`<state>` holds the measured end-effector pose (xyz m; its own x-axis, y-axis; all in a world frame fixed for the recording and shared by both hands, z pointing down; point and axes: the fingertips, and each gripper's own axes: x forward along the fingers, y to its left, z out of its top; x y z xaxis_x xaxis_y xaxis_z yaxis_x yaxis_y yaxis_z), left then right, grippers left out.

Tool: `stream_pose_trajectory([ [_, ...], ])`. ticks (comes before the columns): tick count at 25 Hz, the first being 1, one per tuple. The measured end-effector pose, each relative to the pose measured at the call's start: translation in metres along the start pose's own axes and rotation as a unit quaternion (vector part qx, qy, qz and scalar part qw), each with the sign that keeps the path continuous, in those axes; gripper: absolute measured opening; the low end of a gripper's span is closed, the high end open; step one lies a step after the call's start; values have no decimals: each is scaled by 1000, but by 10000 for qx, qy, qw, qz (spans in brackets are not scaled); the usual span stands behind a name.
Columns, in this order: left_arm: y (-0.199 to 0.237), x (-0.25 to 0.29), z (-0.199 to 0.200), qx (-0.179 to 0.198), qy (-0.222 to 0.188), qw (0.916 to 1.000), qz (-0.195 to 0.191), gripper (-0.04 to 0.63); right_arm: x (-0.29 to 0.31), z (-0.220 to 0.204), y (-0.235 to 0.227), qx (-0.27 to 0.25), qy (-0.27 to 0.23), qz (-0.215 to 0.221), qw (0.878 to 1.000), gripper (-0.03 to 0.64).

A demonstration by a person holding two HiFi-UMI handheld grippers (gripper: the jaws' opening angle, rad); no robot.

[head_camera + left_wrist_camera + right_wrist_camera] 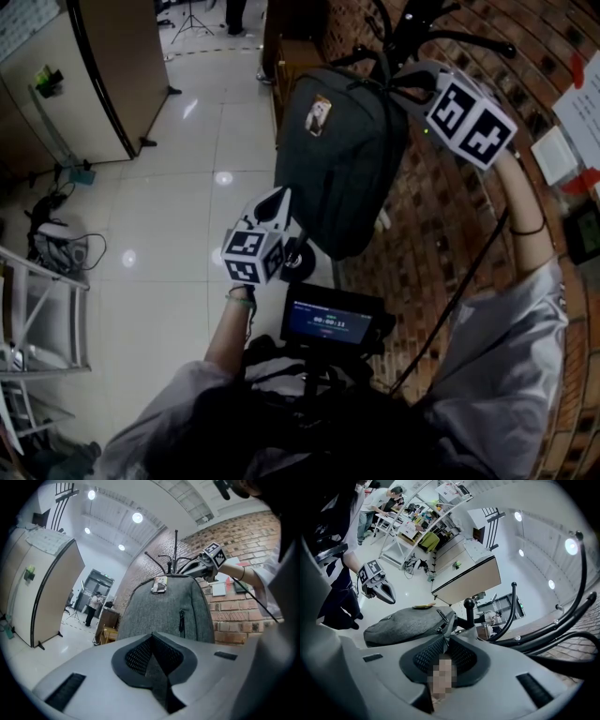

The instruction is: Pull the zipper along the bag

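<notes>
Your head view is dim; the bag (342,169) reads nearly black against the brick wall (398,267); the glossy floor (187,216) throws back white spots of glare; both gripper views are brighter, lit by round ceiling lamps (137,517) that bloom; straight lines bow hard toward the edges, and the corners go black.

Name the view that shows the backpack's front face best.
The left gripper view. It faces the grey backpack head-on, with its badge and vertical front zip plain. The head view shows the front dark and from above, the zip lost. The right gripper view sees the bag foreshortened from its top end.
</notes>
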<state>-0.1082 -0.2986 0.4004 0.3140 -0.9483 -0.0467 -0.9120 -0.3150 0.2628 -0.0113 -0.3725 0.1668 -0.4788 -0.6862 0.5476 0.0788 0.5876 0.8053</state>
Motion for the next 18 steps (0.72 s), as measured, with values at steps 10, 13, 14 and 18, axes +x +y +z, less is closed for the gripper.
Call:
stream_pose_trajectory([
  [10,-5,4,-6,-70,49,9999,-83,6,12,6,-9,-51,224,-52,9997,55],
  [13,-9,2,-8,-89,60,9999,-87,6,11,6,-8,-24,240,-73,9997,55],
  [14,-10,1,-9,-87,66,9999,-85,6,10,5,-7,-6,231,-80,9997,55],
  [18,-10,-3,-9,-94,83,9999,-61,6,7,7,-6,-47,255,-168,9995,55],
])
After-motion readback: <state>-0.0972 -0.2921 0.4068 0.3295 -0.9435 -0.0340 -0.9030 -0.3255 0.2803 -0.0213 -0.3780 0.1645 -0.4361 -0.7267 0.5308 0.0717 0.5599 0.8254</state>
